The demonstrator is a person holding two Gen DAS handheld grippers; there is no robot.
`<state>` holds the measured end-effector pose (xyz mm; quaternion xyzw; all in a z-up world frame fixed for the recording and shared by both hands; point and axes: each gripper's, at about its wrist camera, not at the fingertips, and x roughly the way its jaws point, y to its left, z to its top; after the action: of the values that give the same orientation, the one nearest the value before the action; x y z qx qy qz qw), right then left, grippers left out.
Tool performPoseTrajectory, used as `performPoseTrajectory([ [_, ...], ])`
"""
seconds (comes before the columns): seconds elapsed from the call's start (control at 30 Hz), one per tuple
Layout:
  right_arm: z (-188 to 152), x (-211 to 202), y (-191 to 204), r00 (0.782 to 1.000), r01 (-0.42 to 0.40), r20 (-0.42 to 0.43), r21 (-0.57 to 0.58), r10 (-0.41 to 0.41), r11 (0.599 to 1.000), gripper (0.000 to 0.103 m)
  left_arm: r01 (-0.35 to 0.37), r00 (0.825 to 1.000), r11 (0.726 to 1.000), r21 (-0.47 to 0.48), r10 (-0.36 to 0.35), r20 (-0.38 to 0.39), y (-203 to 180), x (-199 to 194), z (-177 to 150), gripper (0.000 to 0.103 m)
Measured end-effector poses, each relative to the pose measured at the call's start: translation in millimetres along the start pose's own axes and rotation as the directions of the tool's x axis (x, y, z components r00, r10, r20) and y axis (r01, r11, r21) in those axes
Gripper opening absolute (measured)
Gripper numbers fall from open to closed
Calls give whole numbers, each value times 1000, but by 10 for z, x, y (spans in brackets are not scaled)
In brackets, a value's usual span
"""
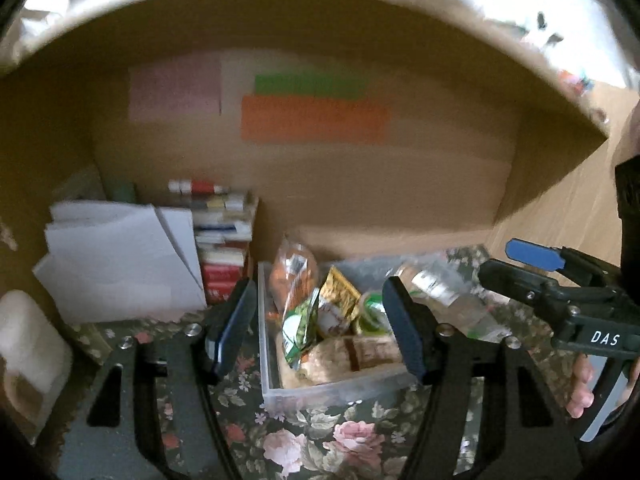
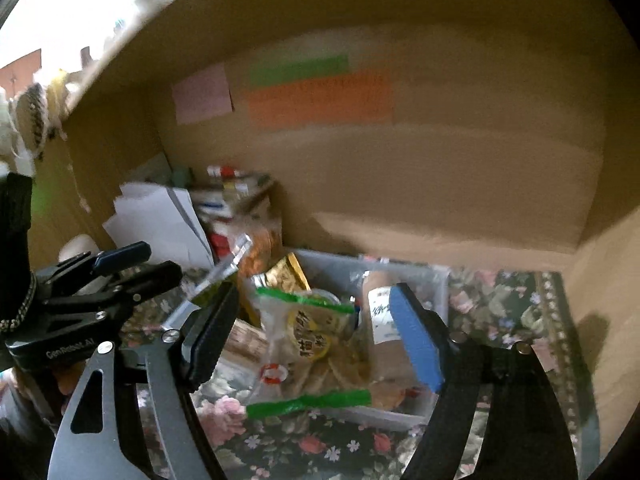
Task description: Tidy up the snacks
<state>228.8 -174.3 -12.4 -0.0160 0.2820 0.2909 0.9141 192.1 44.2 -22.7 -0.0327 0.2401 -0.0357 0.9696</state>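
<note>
With both tools spread and holding nothing, left tool (image 1: pixel 320 328) and right tool (image 2: pixel 316 340) hovering over the bin (image 1: pixel 320 394) packed with snacks (image 2: pixel 316 340) under the shelf, I'd just lift straight clear so nothing gets snagged.

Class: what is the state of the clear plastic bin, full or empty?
Full. The clear plastic bin is crowded with snack packets, including a green-edged bag of chips, piled to its rim.

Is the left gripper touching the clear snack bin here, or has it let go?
Cannot tell. In the left wrist view the left gripper has open jaws either side of the clear bin, but blur hides any gap at the pads.
</note>
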Motion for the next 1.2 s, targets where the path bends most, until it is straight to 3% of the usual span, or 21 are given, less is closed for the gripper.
performPoseTrajectory([
  [0.3,42,-911,163,982,37,188,-30,-30,999,75,2,987,1000,16,-5,162,-241,-820,98,66],
  [0.5,-29,-1281,288,965,59,257,-39,-47,998,81,-18,969,999,39,8,246,-428,-1268,68,78],
  [0.63,-88,-1384,329,962,62,269,-32,-51,998,87,-30,964,998,53,15,267,-508,-1387,27,87],
  [0.73,-141,-1467,362,958,78,279,-34,-66,996,97,-43,961,998,49,28,276,-545,-1450,-12,97],
  [0.8,-174,-1498,376,956,79,286,-26,-69,997,103,-47,959,998,48,32,282,-561,-1486,-33,99],
  [0.87,-196,-1518,380,955,85,287,-22,-75,996,103,-45,959,998,48,29,282,-562,-1505,-53,103],
  [1.2,-266,-1551,447,952,126,287,-44,-109,991,103,-43,963,998,44,29,269,-572,-1501,-114,103],
])
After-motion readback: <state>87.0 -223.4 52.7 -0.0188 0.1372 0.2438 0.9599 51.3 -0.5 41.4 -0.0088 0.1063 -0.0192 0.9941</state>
